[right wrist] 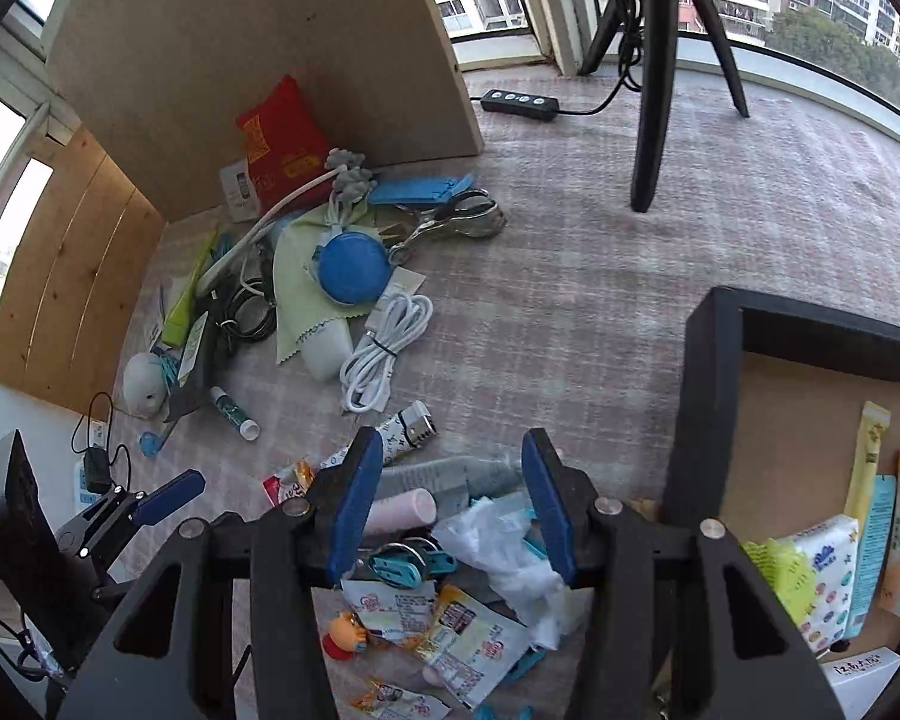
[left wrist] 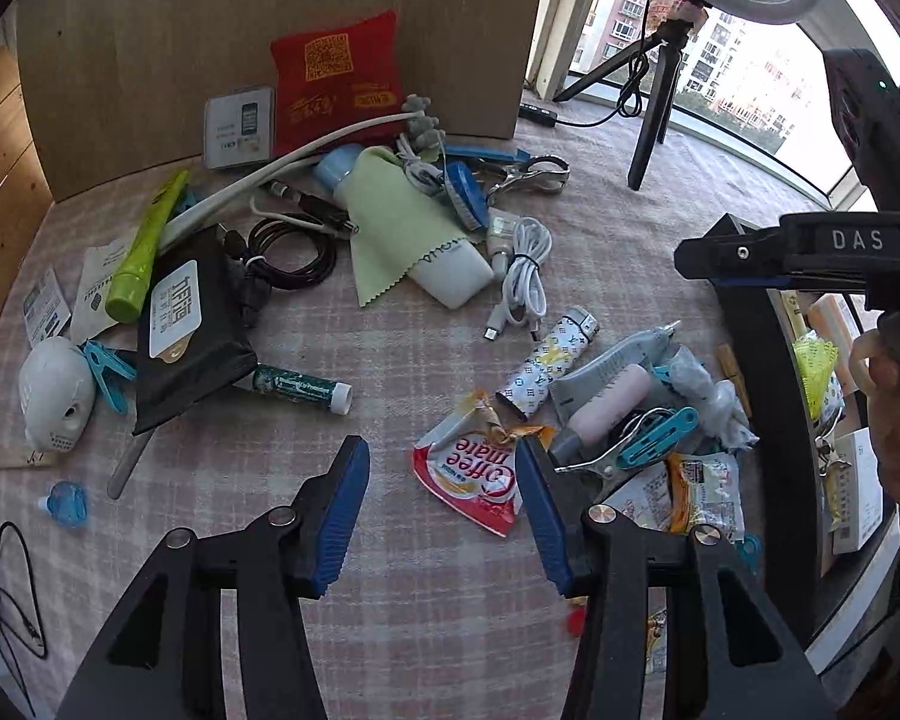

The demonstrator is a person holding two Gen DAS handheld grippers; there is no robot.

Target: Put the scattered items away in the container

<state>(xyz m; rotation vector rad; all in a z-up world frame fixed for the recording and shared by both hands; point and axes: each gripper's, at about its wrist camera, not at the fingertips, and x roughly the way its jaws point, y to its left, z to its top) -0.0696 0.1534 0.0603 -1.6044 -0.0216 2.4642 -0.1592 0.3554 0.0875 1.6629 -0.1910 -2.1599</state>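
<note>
Scattered items lie on a checked cloth. My left gripper (left wrist: 441, 516) hangs open and empty above it, its right pad over a Coffee mate sachet (left wrist: 468, 480). Beyond are a patterned lighter (left wrist: 549, 360), a pink tube (left wrist: 609, 414), a white cable (left wrist: 525, 276) and a green cloth (left wrist: 402, 216). My right gripper (right wrist: 450, 510) is also open and empty, above the pink tube (right wrist: 399, 510), crumpled white plastic (right wrist: 504, 546) and a teal clip (right wrist: 414, 564). The black-rimmed container (right wrist: 708, 420) stands to its right with several packets inside.
A cardboard board (right wrist: 270, 30) stands behind the pile with a red pouch (right wrist: 282, 138) leaning on it. A black tripod (right wrist: 654, 90) and a cable switch (right wrist: 519, 102) stand at the back. The left gripper (right wrist: 168, 498) shows at lower left. Windows run behind.
</note>
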